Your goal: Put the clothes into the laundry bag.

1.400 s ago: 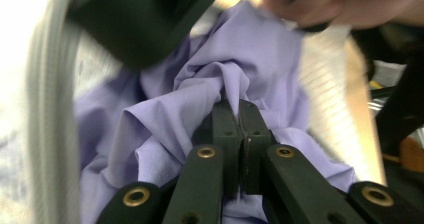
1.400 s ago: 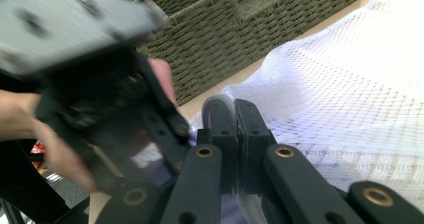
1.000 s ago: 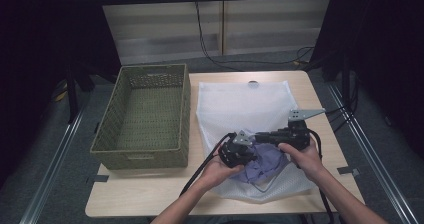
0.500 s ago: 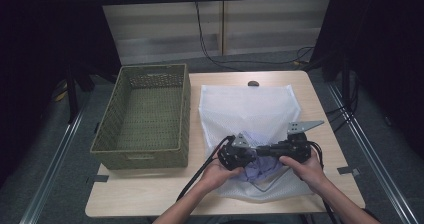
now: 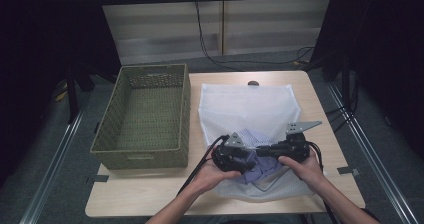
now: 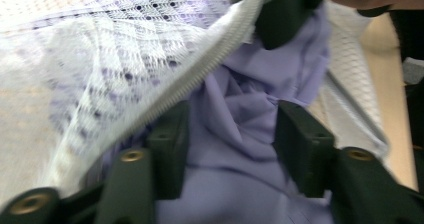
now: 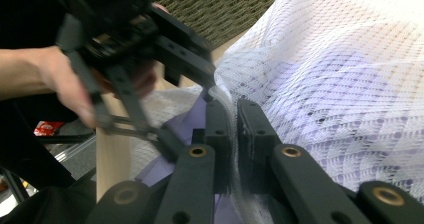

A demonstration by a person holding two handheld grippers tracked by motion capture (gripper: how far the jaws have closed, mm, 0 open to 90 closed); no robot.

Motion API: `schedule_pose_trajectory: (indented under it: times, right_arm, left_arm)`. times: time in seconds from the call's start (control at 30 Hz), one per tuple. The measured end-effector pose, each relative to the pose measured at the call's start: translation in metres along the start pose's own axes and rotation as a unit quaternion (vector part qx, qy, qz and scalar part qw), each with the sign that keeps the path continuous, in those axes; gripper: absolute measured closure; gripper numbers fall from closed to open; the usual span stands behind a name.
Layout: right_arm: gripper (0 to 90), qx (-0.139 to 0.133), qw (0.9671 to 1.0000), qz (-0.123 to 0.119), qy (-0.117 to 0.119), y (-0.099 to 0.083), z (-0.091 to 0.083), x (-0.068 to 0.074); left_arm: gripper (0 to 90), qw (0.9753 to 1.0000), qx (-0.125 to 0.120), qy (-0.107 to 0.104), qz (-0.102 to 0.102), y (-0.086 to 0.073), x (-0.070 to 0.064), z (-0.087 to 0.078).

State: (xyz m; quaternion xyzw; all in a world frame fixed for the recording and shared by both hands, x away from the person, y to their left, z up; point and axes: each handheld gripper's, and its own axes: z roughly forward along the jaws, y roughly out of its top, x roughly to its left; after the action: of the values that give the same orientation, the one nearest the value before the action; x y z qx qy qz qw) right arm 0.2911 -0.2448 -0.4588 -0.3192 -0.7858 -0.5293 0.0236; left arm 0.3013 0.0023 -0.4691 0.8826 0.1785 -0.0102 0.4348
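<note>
A white mesh laundry bag [image 5: 245, 106] lies flat on the table with its zipped mouth toward the person. A purple garment [image 5: 260, 171] sits in that mouth, partly under the mesh. My right gripper [image 5: 264, 151] is shut on the bag's zip edge [image 7: 232, 129] and holds it lifted. My left gripper [image 5: 247, 160] is open, its jaws standing wide on either side of the purple garment [image 6: 235, 119] just below the raised zip edge [image 6: 200, 74]. In the right gripper view the left gripper [image 7: 150, 34] appears close by at upper left.
An empty green wicker basket [image 5: 142, 116] stands left of the bag, almost touching it. The wooden table [image 5: 150, 196] has bare room along its front left. A small dark disc [image 5: 253, 83] lies at the far edge. Cables trail off the front.
Both grippers have shifted slightly toward the table's front edge. The right one has dropped closer to the left one, and more of the purple garment lies under the mesh.
</note>
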Motion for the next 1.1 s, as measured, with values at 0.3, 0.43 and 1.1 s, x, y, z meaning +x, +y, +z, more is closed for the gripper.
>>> schedule_pose_trajectory:
  times: [0.3,0.43,1.1]
  right_arm:
    - [76.3,-0.014,0.9999,0.001,-0.009,0.003,-0.004,-0.001]
    - [74.7,-0.022,0.9997,-0.003,-0.012,0.005,-0.01,0.001]
    - [80.2,-0.043,0.9981,-0.044,0.0,0.012,-0.018,0.029]
  left_arm:
    - [39.2,0.9997,-0.021,0.009,0.0,-0.016,-0.011,-0.049]
    - [47.6,0.9996,-0.027,-0.009,-0.004,-0.038,-0.025,-0.061]
    - [63.3,0.996,0.044,-0.055,0.055,-0.057,-0.048,-0.025]
